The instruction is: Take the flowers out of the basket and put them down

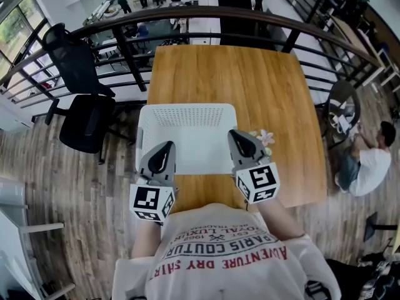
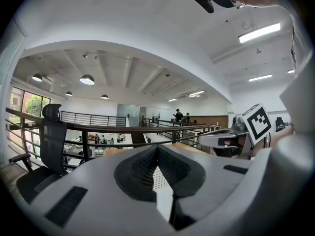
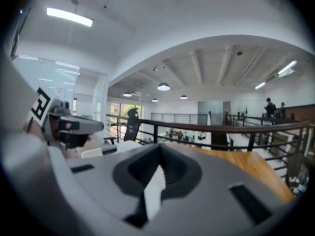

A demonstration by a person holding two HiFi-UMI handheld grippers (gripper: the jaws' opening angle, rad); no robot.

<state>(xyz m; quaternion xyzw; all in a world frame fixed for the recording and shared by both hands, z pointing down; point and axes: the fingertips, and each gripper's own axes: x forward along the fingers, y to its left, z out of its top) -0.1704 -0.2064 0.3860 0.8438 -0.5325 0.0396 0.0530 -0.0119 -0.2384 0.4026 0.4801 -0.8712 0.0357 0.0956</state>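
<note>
Twice checked the jaws: found left gripper (image 1: 165, 145) and right gripper (image 1: 237, 133) each pressed together, pinching nothing. Noted flowers (image 1: 265, 137) lying on the table (image 1: 250, 80) just right of the basket (image 1: 187, 108), close beside the right gripper; saw nothing inside the basket. Judged the putting-down step as done or nearly so. Expect next only a check for leftover stems, with jaws to be spread first for any fresh grasp. Logged both grippers held over the basket's near edge, tips tilted upward and forward.
</note>
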